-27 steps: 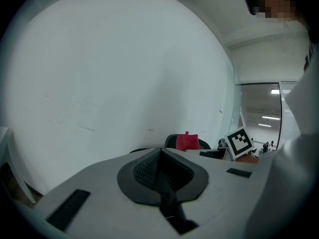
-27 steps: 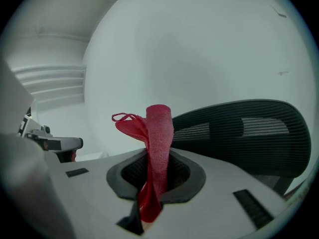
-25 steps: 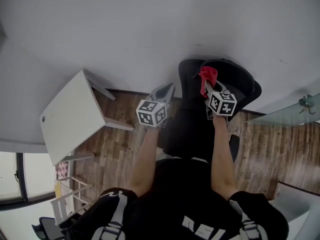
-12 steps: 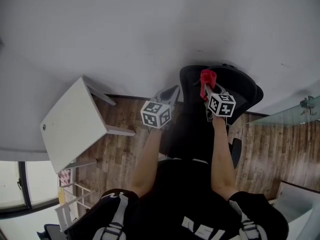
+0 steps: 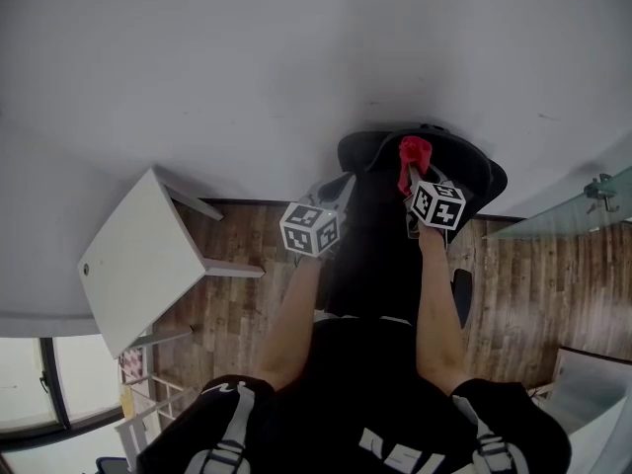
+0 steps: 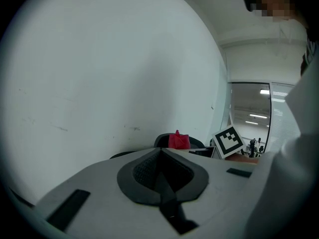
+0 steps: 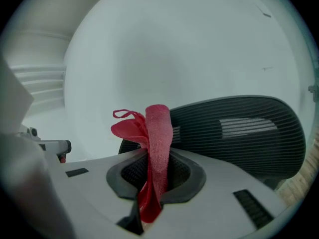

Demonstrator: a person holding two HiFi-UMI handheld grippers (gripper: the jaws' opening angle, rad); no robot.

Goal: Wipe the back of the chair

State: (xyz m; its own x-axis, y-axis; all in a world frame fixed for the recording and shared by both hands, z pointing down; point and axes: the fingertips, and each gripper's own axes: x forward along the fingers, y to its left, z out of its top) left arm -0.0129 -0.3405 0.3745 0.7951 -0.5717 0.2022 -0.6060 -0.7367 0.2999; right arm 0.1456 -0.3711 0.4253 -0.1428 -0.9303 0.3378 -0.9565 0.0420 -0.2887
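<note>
Showing the right gripper [image 7: 157, 172] clenched on a red cloth [image 7: 158, 133], with the fabric pinched upright between the jaws, its folds and a loose loop standing above them and its tail hanging below. Placing the cloth at the upper part of the black mesh chair back [image 7: 239, 128], just beside the curved top rim. Not to be settled from any view whether fabric and mesh already touch.

Showing the left gripper [image 6: 160, 169] closed on nothing, jaws together, held just beside the left edge of the backrest and pointing toward the wall [image 5: 296, 57].

Compared with a second ago:
- Left gripper brought a little nearer that edge, where earlier standing clear of it.
- Cloth kept in much the same grip but sitting closer under the top rim.
- No stroke across the mesh traceable between the pictures.

Read as an approach nearly complete, with wiping proper probably not begun and almost the whole backrest left to cover. Judged to call next for pressing the cloth flat against the mesh and sweeping across and downward. Risk of the narrow bunched cloth cleaning only a thin strip per pass.

Also showing a white table [image 5: 138, 255] well apart at the left, standing on wood-plank floor [image 5: 523, 275].
</note>
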